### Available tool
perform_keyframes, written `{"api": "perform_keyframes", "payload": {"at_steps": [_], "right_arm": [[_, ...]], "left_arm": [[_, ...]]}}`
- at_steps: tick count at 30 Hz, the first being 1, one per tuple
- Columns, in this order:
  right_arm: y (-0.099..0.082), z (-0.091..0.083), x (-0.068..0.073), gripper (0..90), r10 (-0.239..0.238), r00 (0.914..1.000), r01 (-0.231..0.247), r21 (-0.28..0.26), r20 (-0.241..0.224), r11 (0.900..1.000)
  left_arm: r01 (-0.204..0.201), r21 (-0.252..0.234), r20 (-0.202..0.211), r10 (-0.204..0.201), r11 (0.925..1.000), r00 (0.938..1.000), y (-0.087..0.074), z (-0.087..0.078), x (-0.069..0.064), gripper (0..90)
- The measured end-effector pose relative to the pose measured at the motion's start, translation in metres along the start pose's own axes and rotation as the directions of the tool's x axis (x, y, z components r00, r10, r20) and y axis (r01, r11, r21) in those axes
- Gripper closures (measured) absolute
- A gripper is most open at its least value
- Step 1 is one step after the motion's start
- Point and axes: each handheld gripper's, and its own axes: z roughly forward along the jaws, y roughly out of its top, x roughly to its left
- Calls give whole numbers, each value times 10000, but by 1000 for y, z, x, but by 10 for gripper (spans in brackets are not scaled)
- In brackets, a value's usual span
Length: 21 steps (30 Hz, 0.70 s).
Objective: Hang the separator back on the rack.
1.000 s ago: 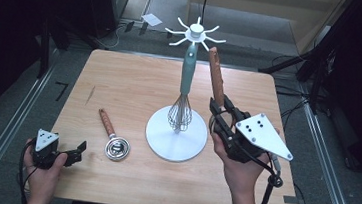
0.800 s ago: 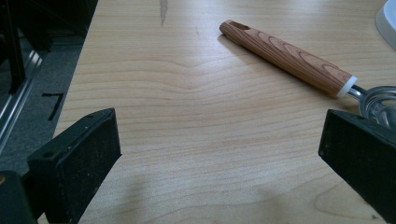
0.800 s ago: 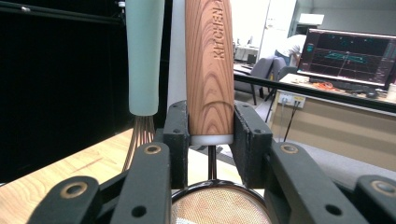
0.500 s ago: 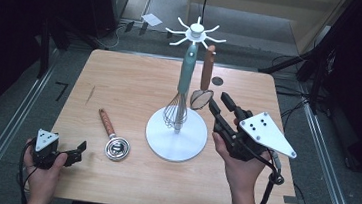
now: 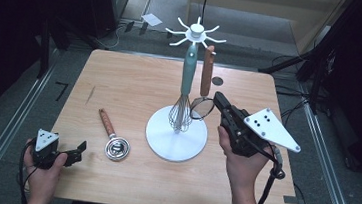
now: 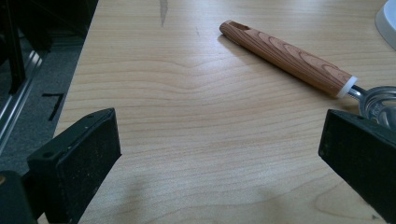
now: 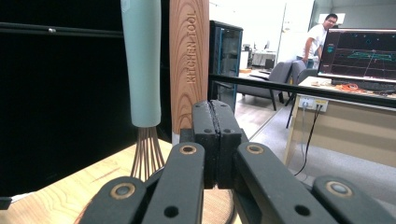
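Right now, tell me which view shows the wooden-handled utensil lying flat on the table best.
The high view: the whole utensil shows, handle to metal head, left of the rack base. The left gripper view gives the handle close up, but the open left gripper hides most of the head.

Wood-handled strainer [image 5: 204,86] hanging upright from white rack [image 5: 194,33], whisk [image 5: 185,90] beside, wood-handled scoop [image 5: 113,136] flat on table

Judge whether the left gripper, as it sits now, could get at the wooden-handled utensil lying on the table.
Probably yes. The left gripper is open, and the wooden-handled utensil lies just ahead of its fingers on bare table, with nothing between them.
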Motion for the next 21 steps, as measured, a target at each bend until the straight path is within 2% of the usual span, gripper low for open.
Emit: {"api": "perform_keyframes", "payload": {"at_steps": [3, 14, 21], "right_arm": [[-1, 5, -1, 900, 105, 9999, -105, -29, 68, 9999], [1, 25, -8, 900, -149, 9993, 165, -495, 337, 9986], [12, 32, -8, 900, -201, 9994, 224, -800, 286, 9965]], "left_arm": [[11, -1, 5, -11, 10000, 10000, 0, 0, 0, 0], [24, -26, 49, -24, 10000, 10000, 0, 0, 0, 0], [12, -27, 53, -12, 10000, 10000, 0, 1, 0, 0]]}}
